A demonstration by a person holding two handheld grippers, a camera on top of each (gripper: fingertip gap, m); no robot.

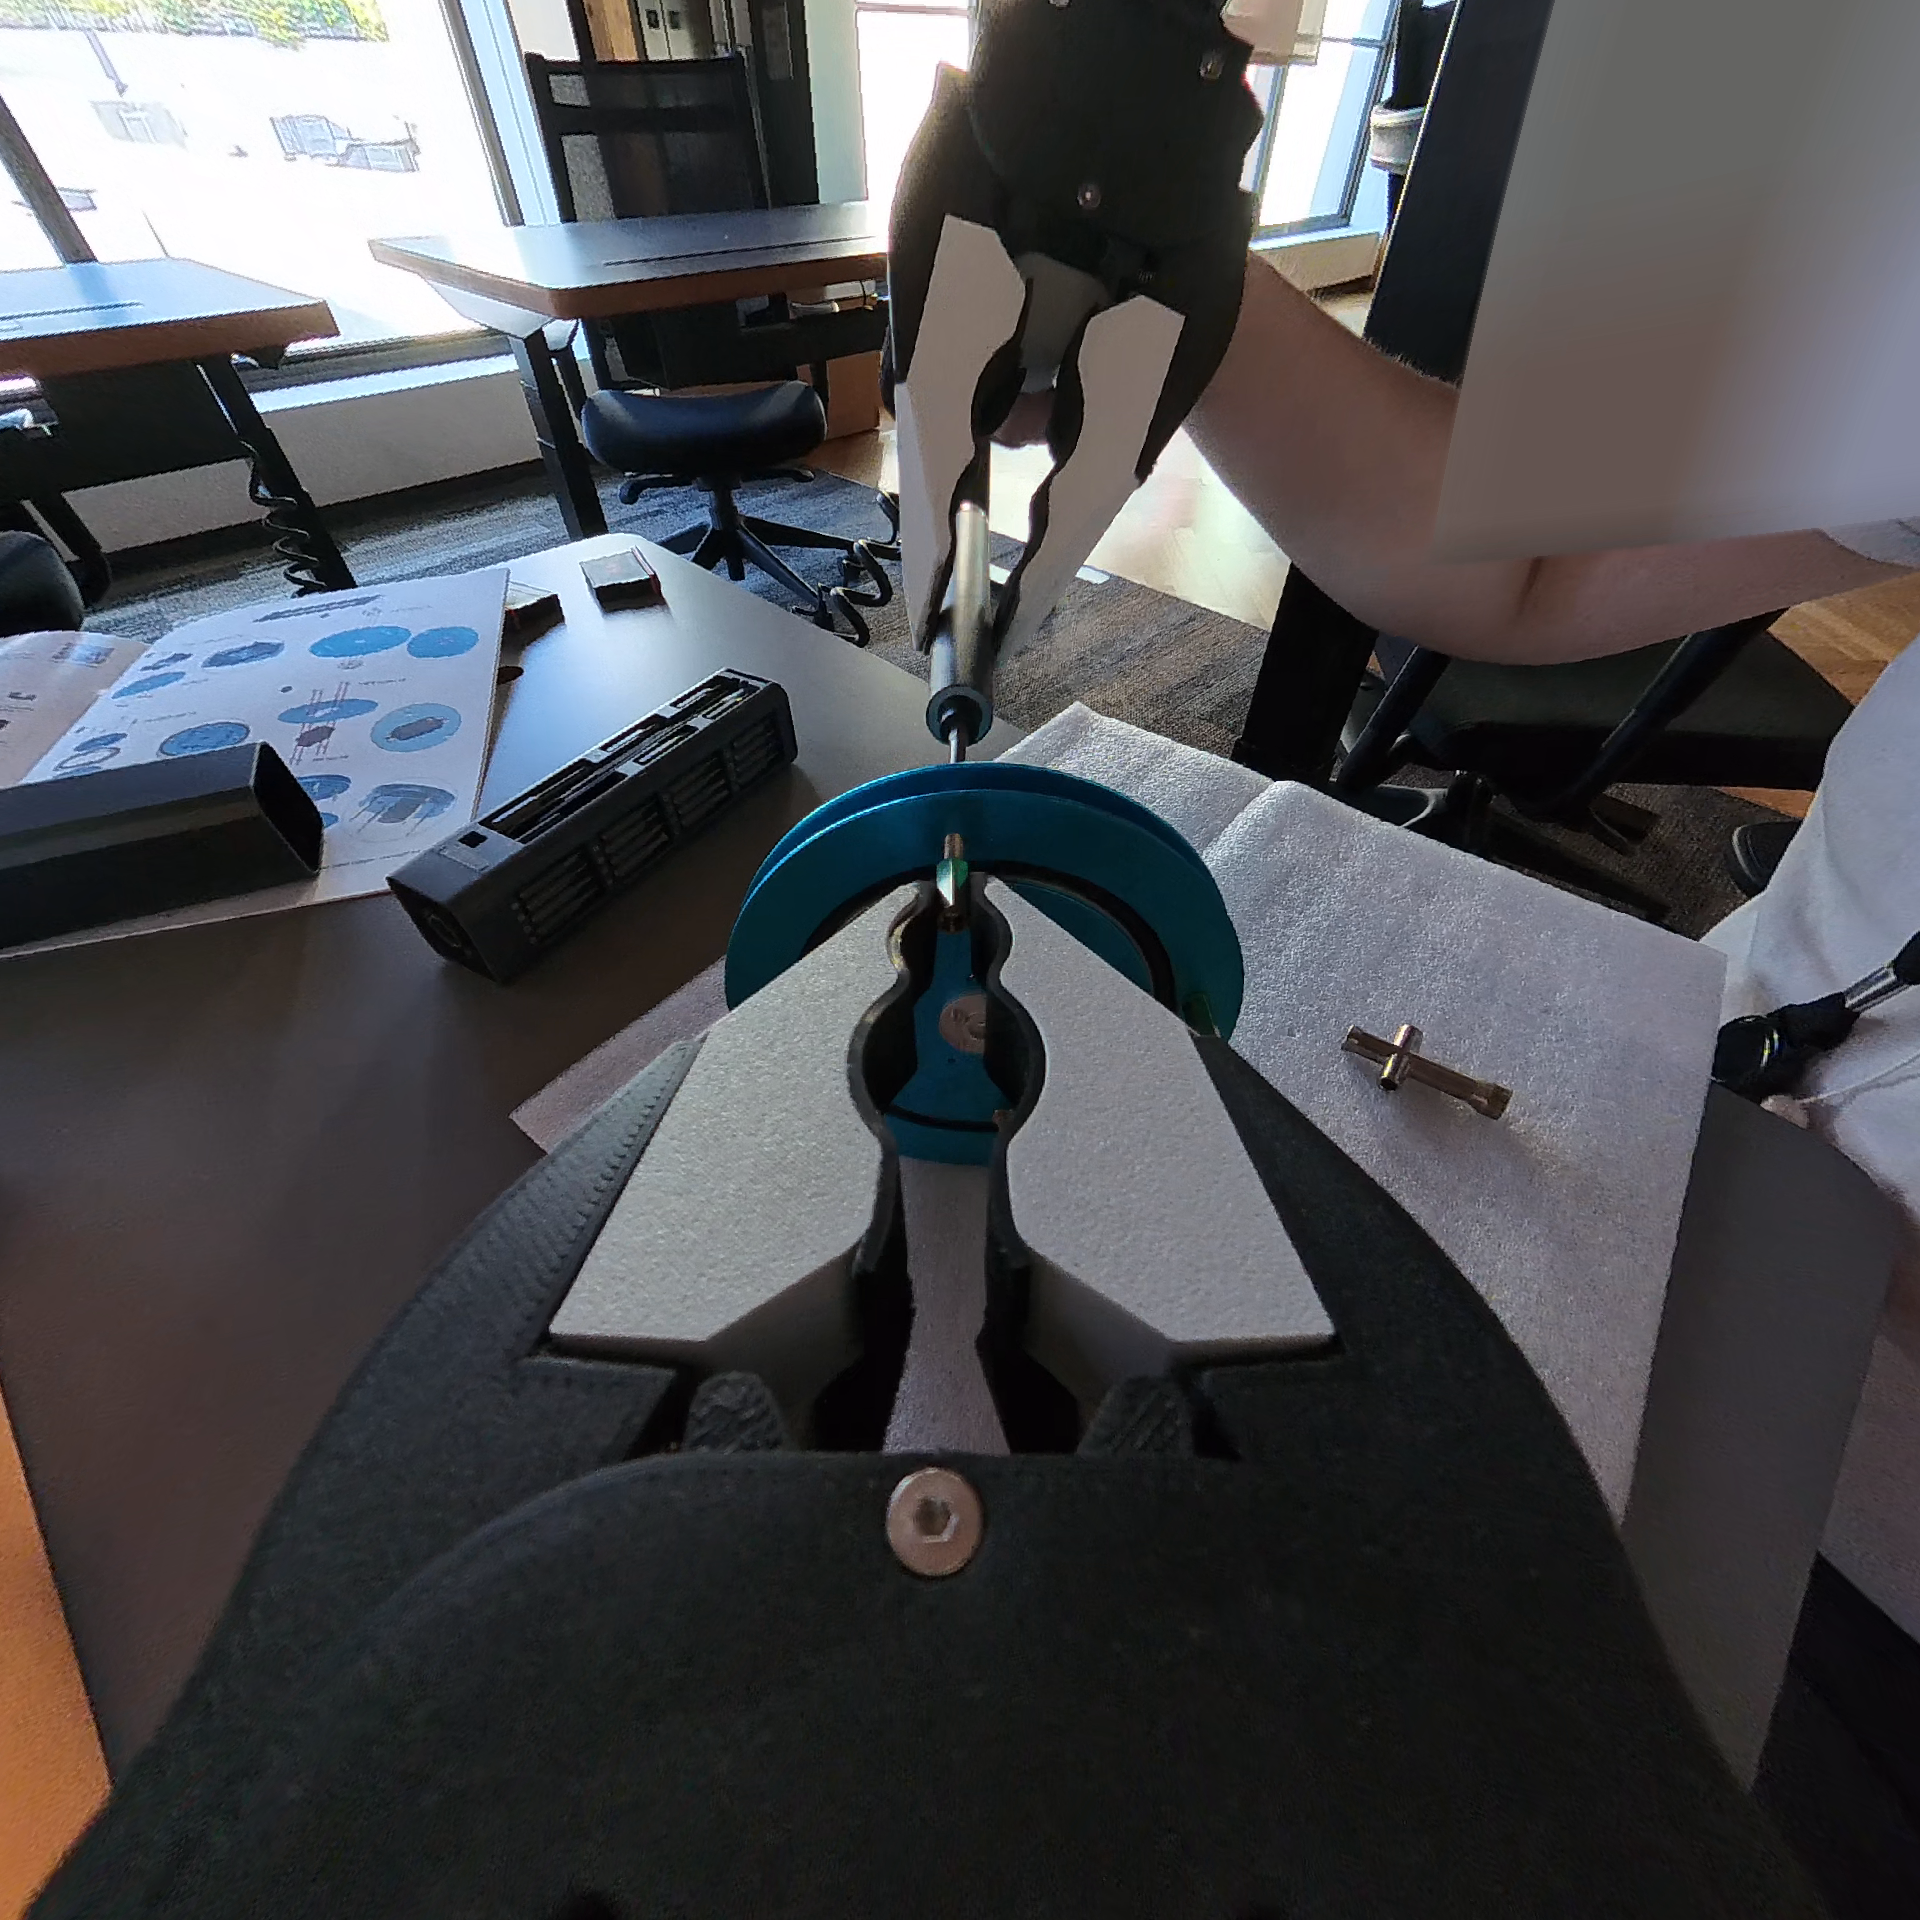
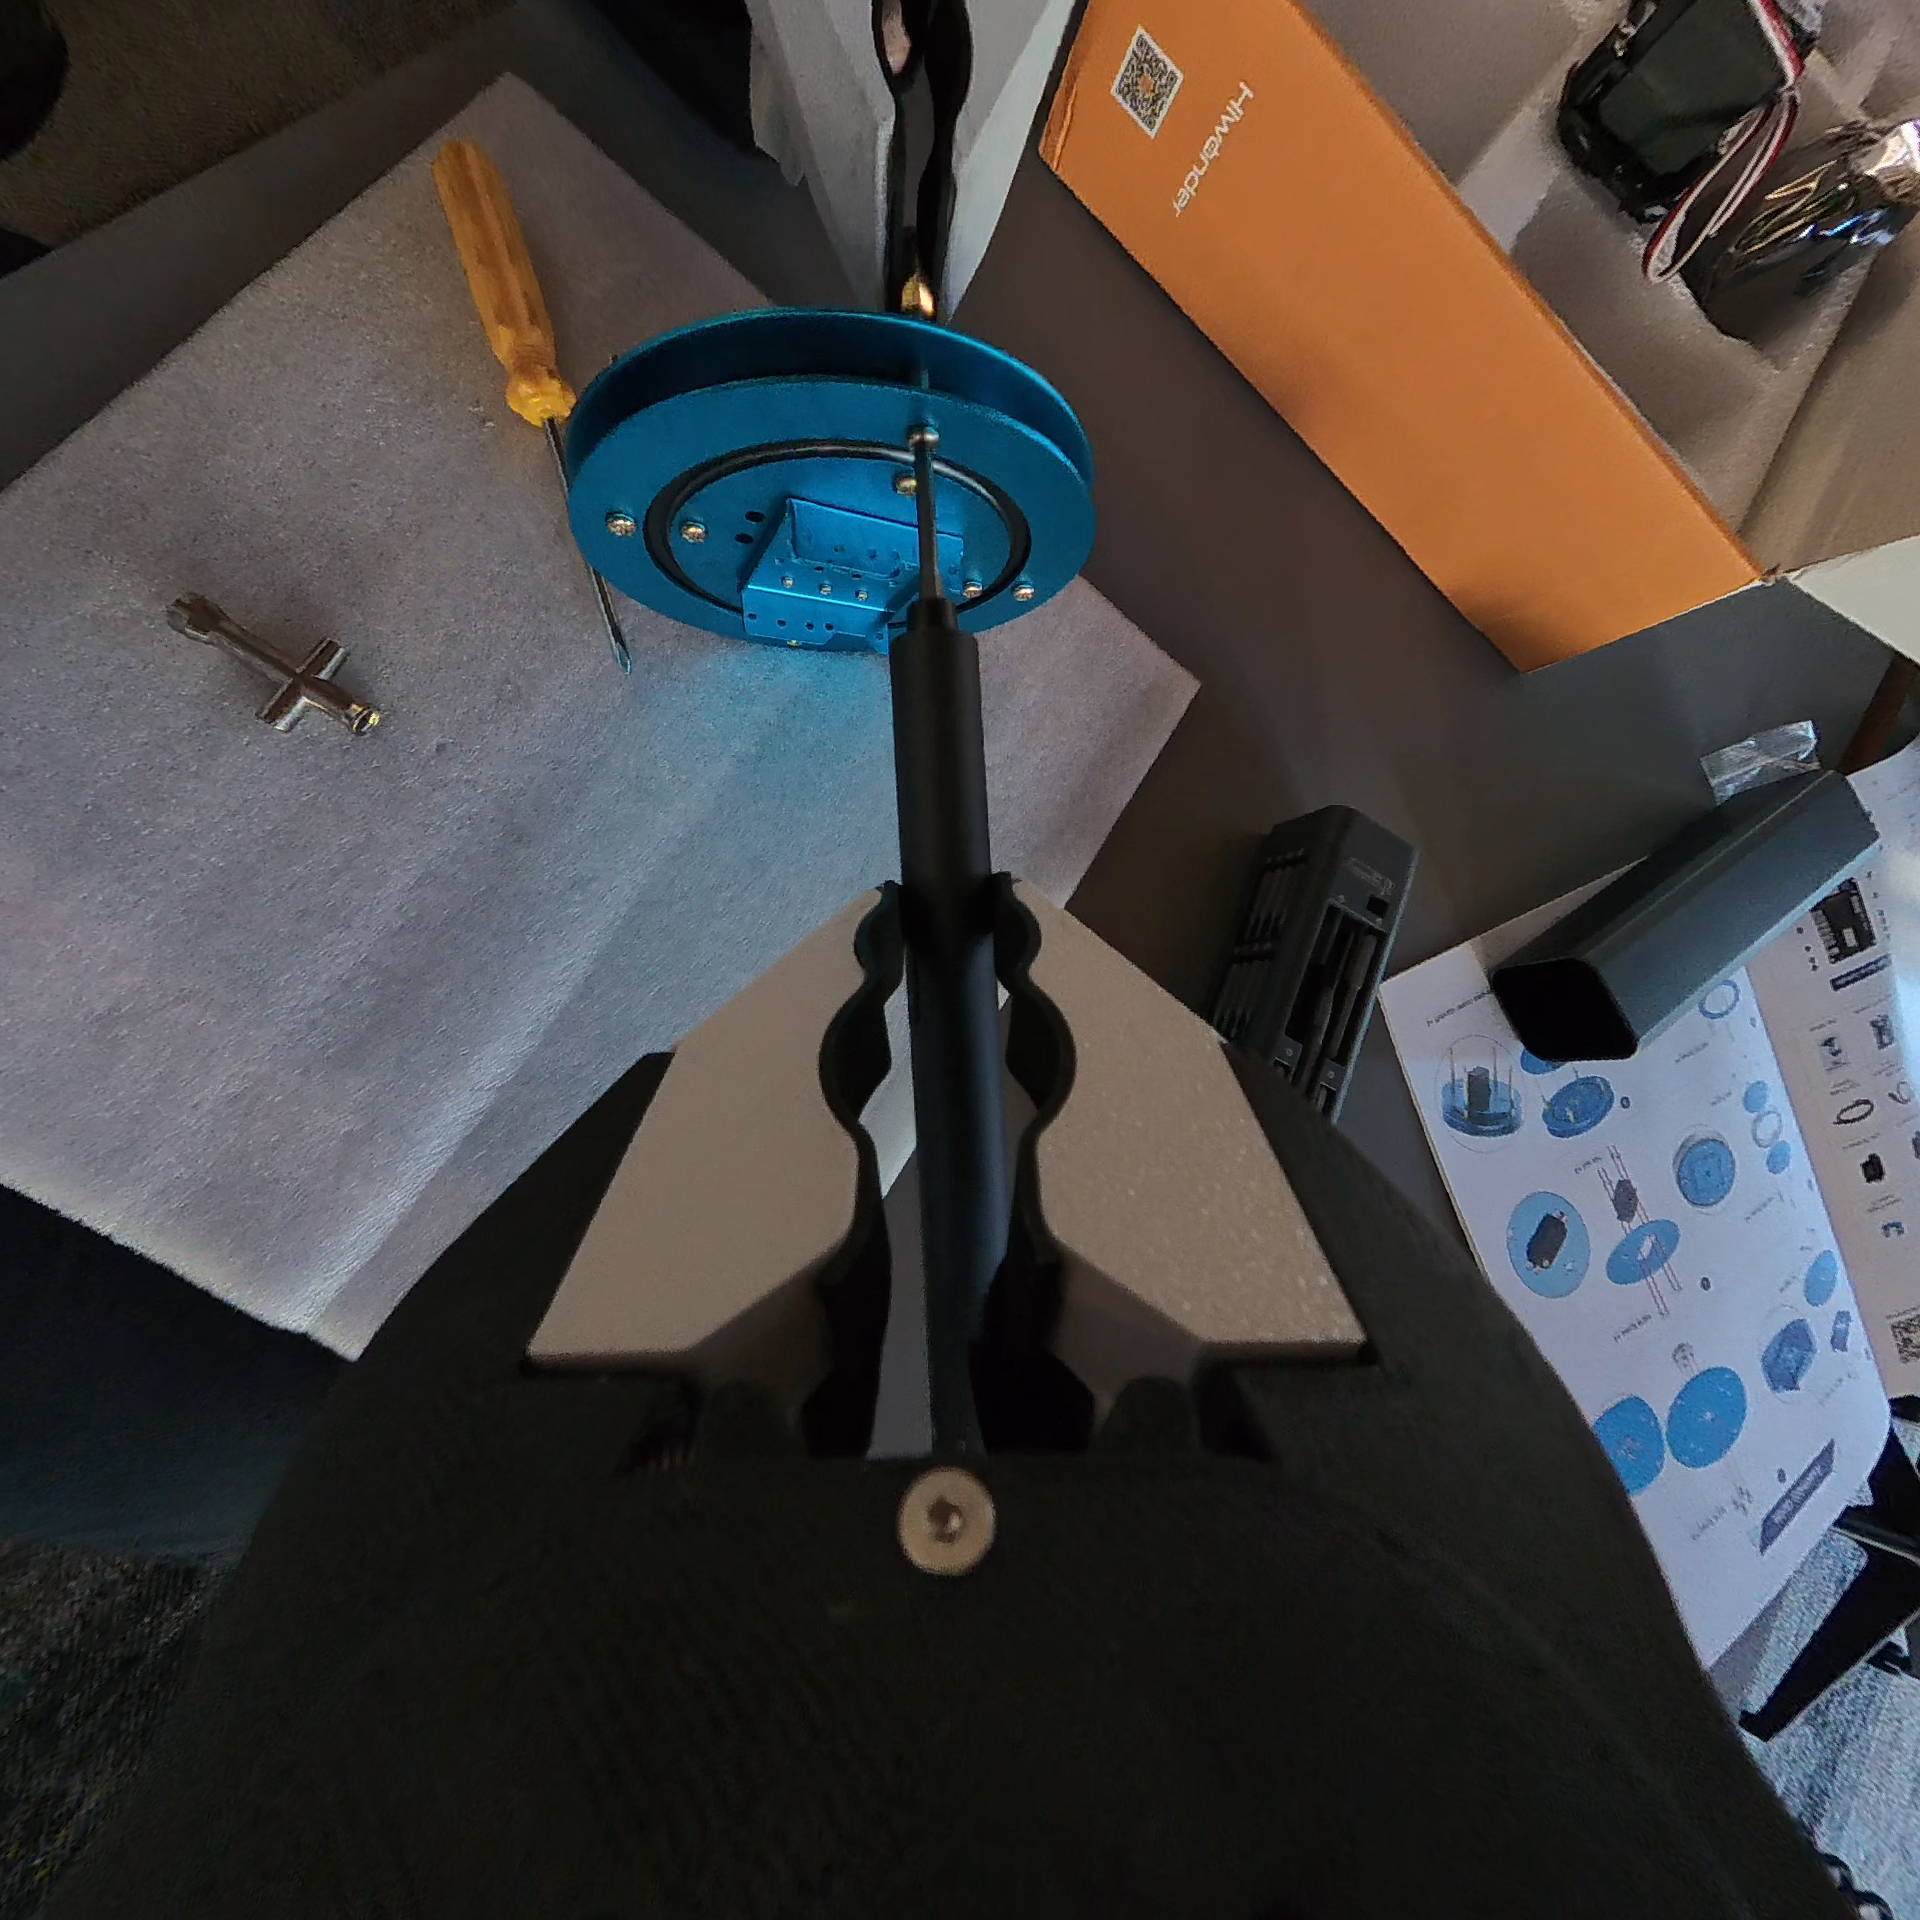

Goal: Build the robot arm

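Observation:
A blue metal disc assembly [image 1: 997,805] of two round plates stands on edge over a white foam sheet [image 1: 1455,935]. My left gripper [image 1: 951,914] is shut on its near rim, around a blue bracket and a small brass post. My right gripper [image 2: 945,894] is shut on a slim black screwdriver [image 2: 940,748]. The screwdriver's tip rests on a screw [image 2: 923,436] in the outer ring of the disc assembly [image 2: 831,478]. In the left wrist view the right gripper [image 1: 971,634] comes down from above with the screwdriver [image 1: 961,665] at the disc's top edge. The left gripper [image 2: 914,270] shows behind the disc.
A metal cross wrench [image 2: 275,670] and a yellow-handled screwdriver [image 2: 499,270] lie on the foam. A black bit case [image 1: 613,821], a dark sleeve [image 1: 156,831] and an instruction sheet [image 1: 343,675] lie to the left. An orange box [image 2: 1351,312] stands beside the foam. Spacing between my two grippers at the tips: around 11 cm.

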